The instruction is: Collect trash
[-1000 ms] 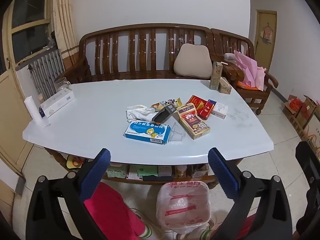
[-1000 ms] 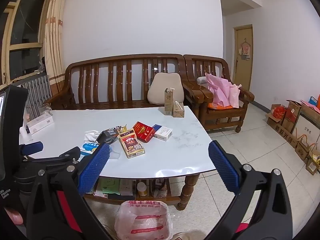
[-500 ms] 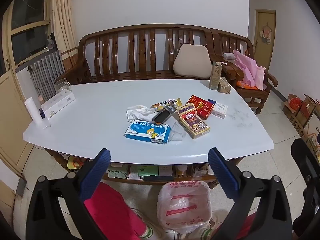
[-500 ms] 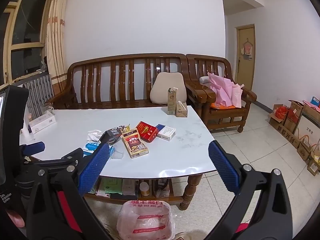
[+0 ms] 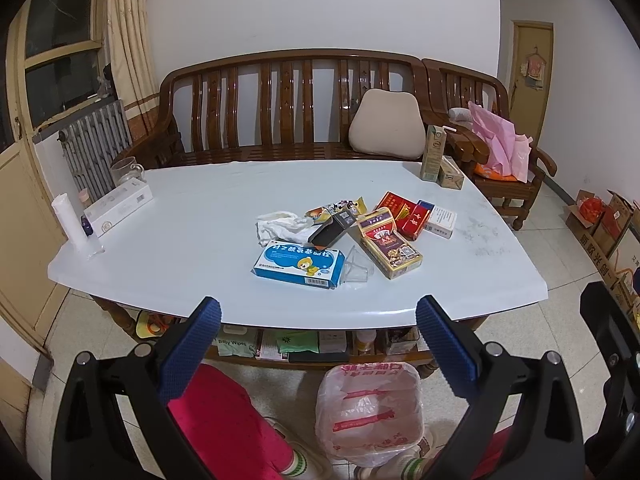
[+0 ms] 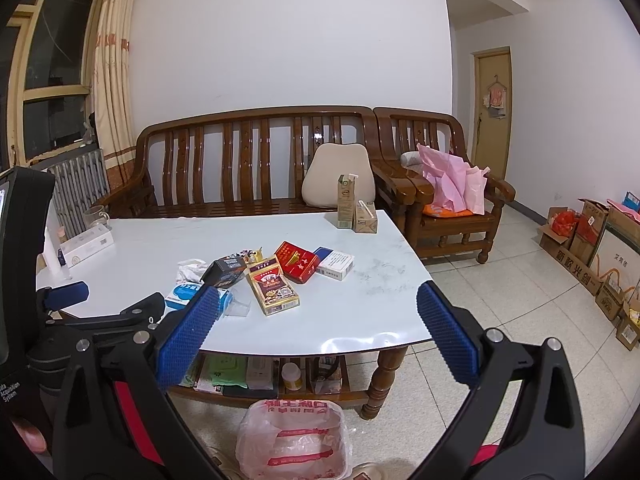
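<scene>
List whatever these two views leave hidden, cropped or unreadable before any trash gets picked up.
- Blue rectangular medicine box: right wrist view, mostly behind the right gripper finger.
- Bin lined with a white plastic bag: contents unclear in both views; the lower edge crops it in the right wrist view.
- Lower wooden shelf items: shadowed, labels mostly too small.
- Right gripper body: left wrist view, cropped by the edge.

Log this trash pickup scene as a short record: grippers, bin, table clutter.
left hand-held gripper: open, empty, short of the table edge
right hand-held gripper: open, empty
bin: bag-lined, on the floor under the near table edge
table: blue box, crumpled tissue, gold pack, red pack, clustered at centre
</scene>
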{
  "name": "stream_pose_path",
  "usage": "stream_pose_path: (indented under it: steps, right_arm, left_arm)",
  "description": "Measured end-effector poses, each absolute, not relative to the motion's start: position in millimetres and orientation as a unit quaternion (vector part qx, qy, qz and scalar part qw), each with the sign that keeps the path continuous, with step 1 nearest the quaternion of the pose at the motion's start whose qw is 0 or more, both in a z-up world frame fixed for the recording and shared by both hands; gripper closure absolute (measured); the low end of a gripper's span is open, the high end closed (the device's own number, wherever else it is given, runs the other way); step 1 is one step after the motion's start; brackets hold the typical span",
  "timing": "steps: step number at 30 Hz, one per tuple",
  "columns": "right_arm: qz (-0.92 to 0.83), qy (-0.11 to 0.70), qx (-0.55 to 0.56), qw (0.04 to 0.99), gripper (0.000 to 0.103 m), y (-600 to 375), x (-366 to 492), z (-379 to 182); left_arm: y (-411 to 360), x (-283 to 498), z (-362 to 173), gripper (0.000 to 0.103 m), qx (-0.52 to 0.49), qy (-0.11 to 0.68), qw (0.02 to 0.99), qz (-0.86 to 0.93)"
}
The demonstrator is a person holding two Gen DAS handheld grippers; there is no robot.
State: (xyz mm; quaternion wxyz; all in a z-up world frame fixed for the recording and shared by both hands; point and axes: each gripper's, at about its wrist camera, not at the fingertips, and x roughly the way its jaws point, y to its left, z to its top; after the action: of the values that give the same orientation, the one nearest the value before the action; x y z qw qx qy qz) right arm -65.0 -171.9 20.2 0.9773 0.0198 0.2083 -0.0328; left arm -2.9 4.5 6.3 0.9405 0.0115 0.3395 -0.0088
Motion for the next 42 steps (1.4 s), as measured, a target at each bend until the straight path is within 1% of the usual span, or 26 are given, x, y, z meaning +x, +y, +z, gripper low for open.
stream_pose_path:
  steps: [42]
  right_arm:
    - [-0.025, 0.209, 0.019, 0.977, 0.006, -161.9, -67.4, 21.4]
  left_arm:
    - [8.8, -5.4, 9.6, 0.007, 0.01, 0.34, 0.94, -0.008]
